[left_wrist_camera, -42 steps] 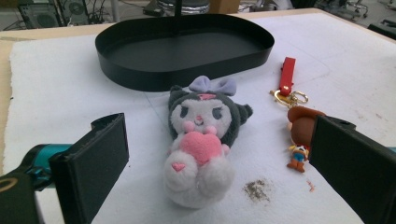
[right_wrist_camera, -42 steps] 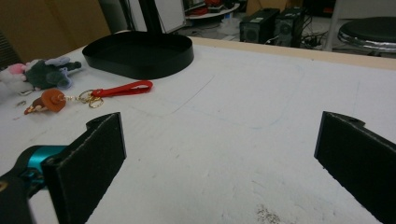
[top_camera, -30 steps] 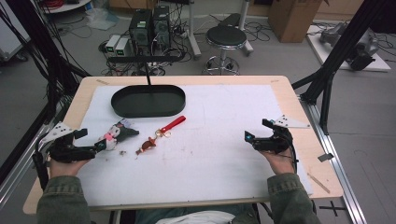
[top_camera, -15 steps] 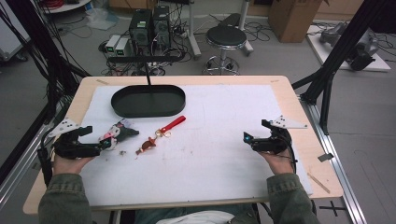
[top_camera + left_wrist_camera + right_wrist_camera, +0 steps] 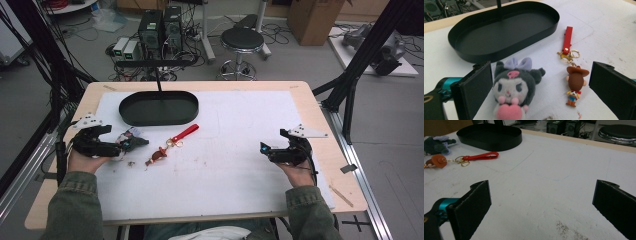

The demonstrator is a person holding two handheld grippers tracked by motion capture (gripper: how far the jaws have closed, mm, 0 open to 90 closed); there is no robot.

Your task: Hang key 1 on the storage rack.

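The table [image 5: 320,130] carries a white mat [image 5: 240,150]. At 11 o'clock on the mat sits the black oval tray [image 5: 159,108], long axis running 9 to 3; a thin black post rises from it, otherwise its floor is bare.

Left gripper [image 5: 131,144] lies at 9 o'clock on the mat, jaws wide apart around the plush [image 5: 511,87] but not pressing it; the left gripper view shows the plush near the left jaw, a gap on each side. The plush lies flat, face up, its purple bow toward the tray at 12, its pink heart toward the gripper at 6.

Just right of the plush lies the keychain [image 5: 574,80], long axis from 7 to 1: cowboy figure at 7, gold rings in the middle, red strap toward 1.

Right gripper [image 5: 266,149] rests at 3 o'clock, well apart from all this, jaws wide apart over bare mat
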